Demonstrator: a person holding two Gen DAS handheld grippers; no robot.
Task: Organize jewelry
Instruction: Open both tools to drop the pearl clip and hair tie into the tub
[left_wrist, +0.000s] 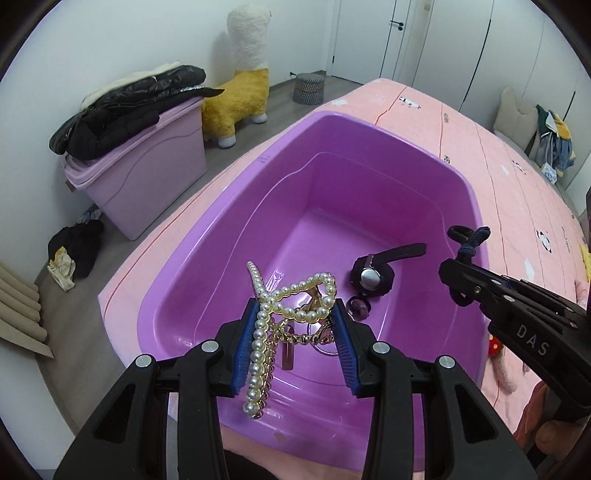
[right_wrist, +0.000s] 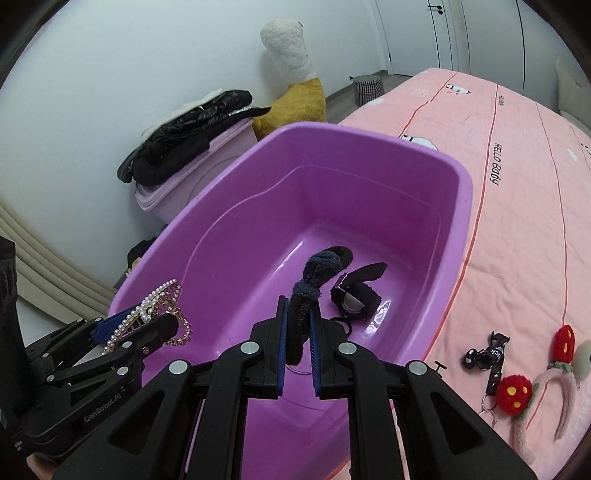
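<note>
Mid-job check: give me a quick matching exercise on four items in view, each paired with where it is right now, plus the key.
Things:
1. pearl hair clip
2. dark hair tie
3. black watch
4. strawberry headband

Places:
A. lying on the pink bedspread, outside the tub
B. clamped in the right gripper
C. lying on the floor of the purple tub
D. held in the left gripper

Pairs: 1-D, 2-B, 3-C, 4-A
</note>
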